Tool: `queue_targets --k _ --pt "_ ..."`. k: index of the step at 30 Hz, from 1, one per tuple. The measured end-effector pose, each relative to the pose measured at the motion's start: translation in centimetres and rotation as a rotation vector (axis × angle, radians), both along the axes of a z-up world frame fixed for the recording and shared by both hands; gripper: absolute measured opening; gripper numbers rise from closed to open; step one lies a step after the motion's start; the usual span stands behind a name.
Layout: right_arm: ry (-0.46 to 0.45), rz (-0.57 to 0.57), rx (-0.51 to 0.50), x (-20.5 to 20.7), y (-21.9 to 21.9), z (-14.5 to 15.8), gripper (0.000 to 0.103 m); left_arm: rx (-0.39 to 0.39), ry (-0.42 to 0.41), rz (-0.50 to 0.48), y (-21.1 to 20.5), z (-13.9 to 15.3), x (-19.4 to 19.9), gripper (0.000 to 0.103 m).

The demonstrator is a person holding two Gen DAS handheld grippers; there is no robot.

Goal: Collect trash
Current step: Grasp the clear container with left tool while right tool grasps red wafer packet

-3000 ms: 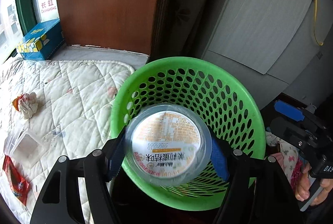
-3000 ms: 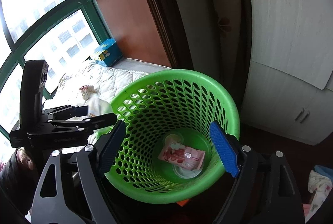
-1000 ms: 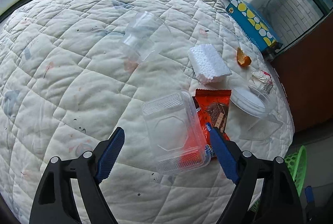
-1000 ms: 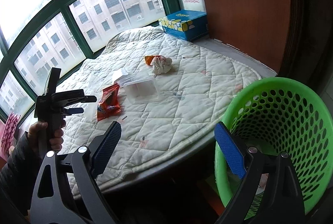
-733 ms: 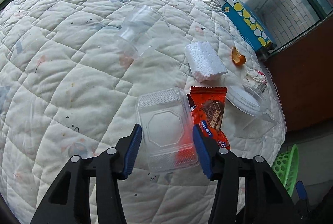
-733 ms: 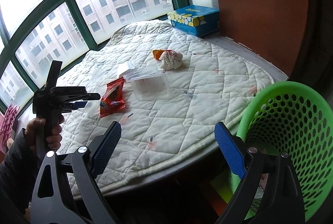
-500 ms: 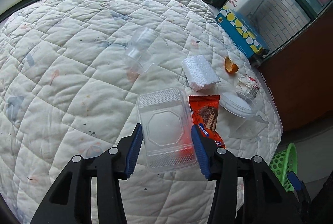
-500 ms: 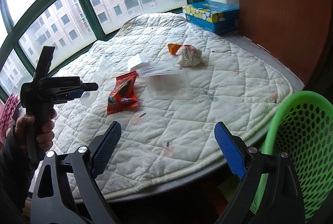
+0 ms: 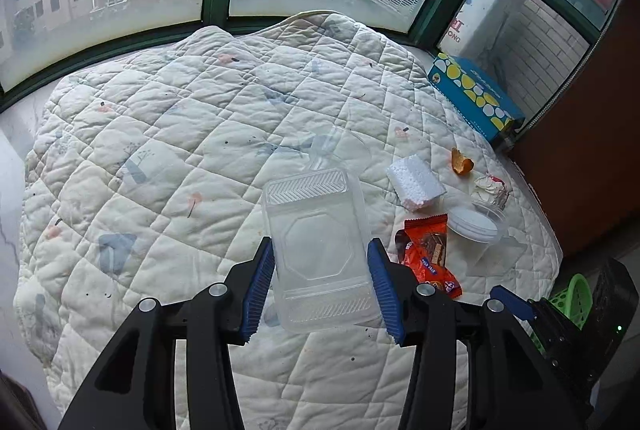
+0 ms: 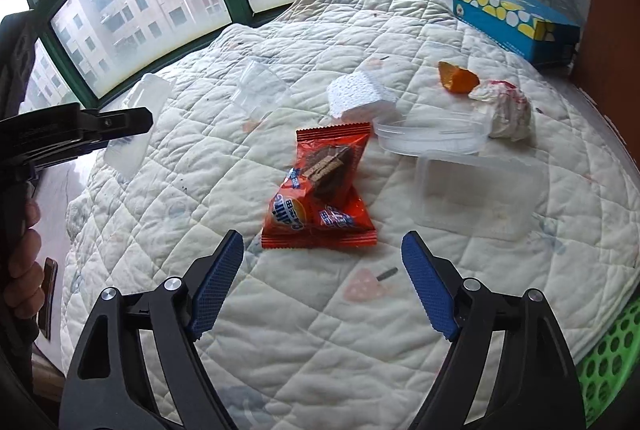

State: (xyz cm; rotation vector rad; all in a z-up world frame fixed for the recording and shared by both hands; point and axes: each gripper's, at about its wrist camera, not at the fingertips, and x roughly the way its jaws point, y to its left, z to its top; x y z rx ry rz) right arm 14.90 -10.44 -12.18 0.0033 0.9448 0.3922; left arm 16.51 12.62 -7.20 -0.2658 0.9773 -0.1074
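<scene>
My left hand-held gripper (image 9: 320,280) is clamped on the clear clamshell tray (image 9: 318,246), pads pressing its two long sides so the flimsy plastic stays flat and lifted off the quilted bed (image 9: 180,158). My right hand-held gripper (image 10: 322,282) hangs with its fingers wide apart, the orange snack wrapper (image 10: 320,190) lying at twelve o'clock just ahead of them; I judge that gap is meant to straddle the wrapper next.

Counting what lies on the quilt: one orange wrapper, one foam block (image 10: 358,96), one orange peel (image 10: 456,76), one crumpled tissue wad (image 10: 506,110), one clear cup (image 10: 260,88) and two clear tubs (image 10: 480,190), one of them tipped. A blue tissue box (image 10: 516,18) sits at one o'clock. The green basket (image 10: 612,358) peeks in at four o'clock.
</scene>
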Motion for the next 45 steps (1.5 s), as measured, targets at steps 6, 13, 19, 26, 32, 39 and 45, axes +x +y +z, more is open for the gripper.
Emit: queue_targets --k 6,13,19,26,32,39,45 --pt "0.037 0.008 -0.042 3.1 2.5 -2.0 0.08 0.011 -0.007 -0.008 0.3 0.1 -0.2 0.046" --pt "0.056 -0.002 -0.114 4.7 3.9 -4.0 0.08 0.017 -0.006 -0.008 0.4 -0.2 -0.1 0.046" --pt "0.022 -0.004 -0.193 4.3 4.6 -4.2 0.072 0.021 -0.007 -0.006 0.4 -0.3 -0.1 0.046" --pt "-0.041 -0.004 -0.189 2.1 3.8 -2.0 0.07 0.031 -0.03 -0.008 -0.3 0.5 -0.8 0.046" --pt "-0.068 -0.043 -0.138 -0.2 1.5 0.6 0.07 0.03 -0.055 -0.018 -1.3 1.6 -1.7 0.046" --pt "-0.132 -0.103 -0.137 -3.4 -1.6 3.7 0.07 0.037 -0.079 -0.044 -3.7 2.7 -2.7 0.046" --pt "-0.2 -0.162 -0.164 -6.5 -4.3 6.1 0.07 0.026 -0.099 -0.087 -6.4 3.7 -3.5 0.046"
